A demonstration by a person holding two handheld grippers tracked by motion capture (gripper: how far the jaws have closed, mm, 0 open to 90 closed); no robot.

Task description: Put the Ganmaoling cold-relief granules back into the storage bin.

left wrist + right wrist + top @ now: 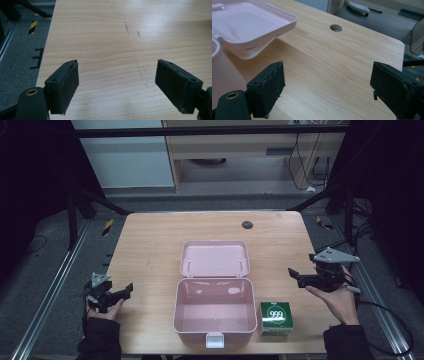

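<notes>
Pink plastic storage box point(215, 312) standing open at the near middle of the wooden worktop point(150, 245), its lid point(215, 258) laid back behind it and its white latch point(215, 340) facing the person. A green carton point(275, 318) printed "999" stands just beside the box's right wall, apart from both grippers. The right gripper point(295, 275) is held above the worktop right of the box, fingers point(268, 87) apart with nothing between them. The left gripper point(125, 291) rests near the left edge, fingers point(63, 87) likewise apart and empty. Likely risks: a grasp on the carton's thin card walls could crush or tip it, and a low carry could catch the box rim. No other writing is legible.
</notes>
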